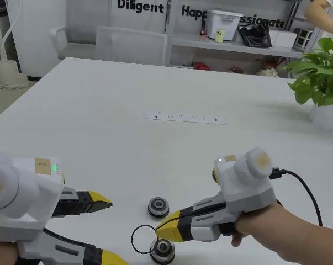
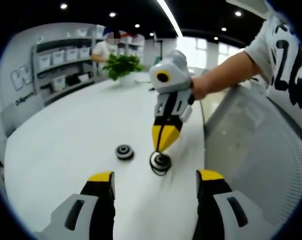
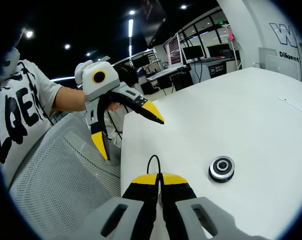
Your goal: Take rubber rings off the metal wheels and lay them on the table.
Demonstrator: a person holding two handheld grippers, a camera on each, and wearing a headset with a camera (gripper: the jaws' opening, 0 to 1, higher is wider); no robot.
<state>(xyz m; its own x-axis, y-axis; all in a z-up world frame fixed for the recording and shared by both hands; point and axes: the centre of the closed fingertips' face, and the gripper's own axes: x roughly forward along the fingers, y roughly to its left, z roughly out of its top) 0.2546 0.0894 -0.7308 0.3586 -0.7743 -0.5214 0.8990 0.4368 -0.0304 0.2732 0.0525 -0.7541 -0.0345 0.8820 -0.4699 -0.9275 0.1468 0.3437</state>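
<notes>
Two metal wheels lie near the front of the white table [image 1: 127, 94]: one [image 1: 158, 207] farther out, one [image 1: 162, 249] close to me. My right gripper [image 1: 162, 226] comes in from the right, shut on a thin black rubber ring [image 1: 132, 237]. The ring loops down beside the near wheel, and I cannot tell whether it still touches it. In the right gripper view the ring [image 3: 152, 159] rises from the shut jaws, with the far wheel [image 3: 221, 168] to the right. My left gripper [image 1: 110, 229] stands open at the lower left, holding nothing and pointing at the near wheel [image 2: 160, 161].
A white power strip [image 1: 185, 117] lies mid-table. A potted plant [image 1: 321, 72] stands at the right edge. Shelves with boxes line the far wall. A grey mesh chair [image 3: 55, 175] sits just off the table's near edge.
</notes>
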